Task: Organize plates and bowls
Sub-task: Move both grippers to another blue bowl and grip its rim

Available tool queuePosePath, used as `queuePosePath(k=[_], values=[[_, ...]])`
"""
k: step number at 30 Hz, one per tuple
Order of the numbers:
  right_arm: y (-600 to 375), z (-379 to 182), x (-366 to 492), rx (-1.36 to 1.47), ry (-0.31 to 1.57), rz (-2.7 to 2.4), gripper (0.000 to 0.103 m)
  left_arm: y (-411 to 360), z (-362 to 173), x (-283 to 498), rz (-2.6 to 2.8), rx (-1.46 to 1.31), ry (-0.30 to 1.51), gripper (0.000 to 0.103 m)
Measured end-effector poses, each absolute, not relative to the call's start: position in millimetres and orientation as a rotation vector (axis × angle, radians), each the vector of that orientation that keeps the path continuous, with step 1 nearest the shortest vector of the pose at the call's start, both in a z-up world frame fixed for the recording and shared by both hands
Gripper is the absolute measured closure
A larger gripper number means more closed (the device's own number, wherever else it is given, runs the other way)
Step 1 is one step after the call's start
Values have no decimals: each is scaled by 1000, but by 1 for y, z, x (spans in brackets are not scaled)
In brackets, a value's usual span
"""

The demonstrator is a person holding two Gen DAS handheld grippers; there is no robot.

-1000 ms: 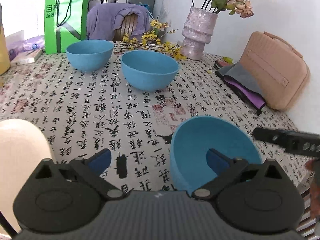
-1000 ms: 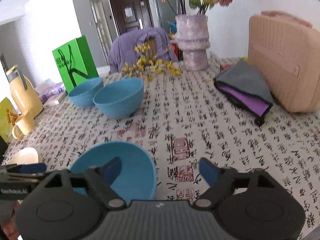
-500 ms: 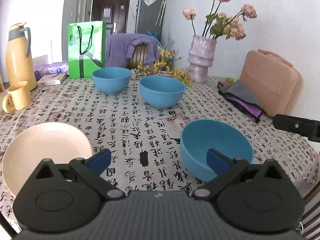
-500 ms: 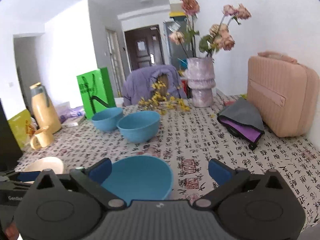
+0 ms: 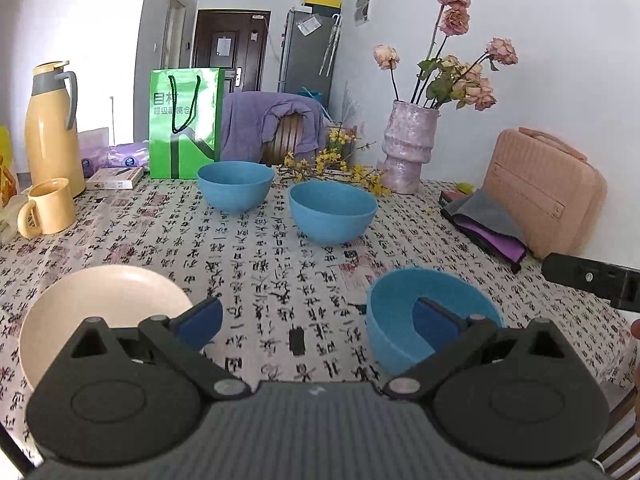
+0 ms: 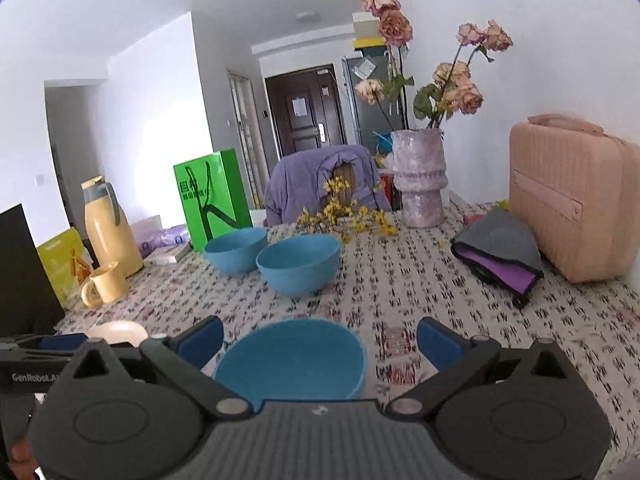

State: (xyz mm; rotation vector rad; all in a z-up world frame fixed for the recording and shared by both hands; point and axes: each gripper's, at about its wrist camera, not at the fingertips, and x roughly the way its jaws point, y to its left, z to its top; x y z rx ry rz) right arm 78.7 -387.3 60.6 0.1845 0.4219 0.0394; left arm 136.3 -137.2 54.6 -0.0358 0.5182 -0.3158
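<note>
Sitting upright on the patterned tablecloth, the nearest blue bowl lies below and between the spread fingers of the right gripper, whose jaws have just been opening to their widest and hold nothing; neither pad touches the rim. The left gripper also stands wide open and empty: this bowl shows behind its right finger, and the cream plate lies behind its left finger. Two more blue bowls sit side by side farther back.
</note>
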Motion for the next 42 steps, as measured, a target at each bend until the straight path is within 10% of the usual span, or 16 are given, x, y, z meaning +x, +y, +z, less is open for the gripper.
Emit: queuePosePath(k=[17,28,36,42], values=[[-415,77,225,80,403,108,2,-158,71,284,-323,26,558,0],[-425,52,373,15,648,229,27,-189,53,406,-410,131,621,6],[-420,16,451,55,829,309,66,-193,21,478,-458,30,778,62],[-414,-2,470,21,875,303,84,-194,2,498,-452,10,822,85]])
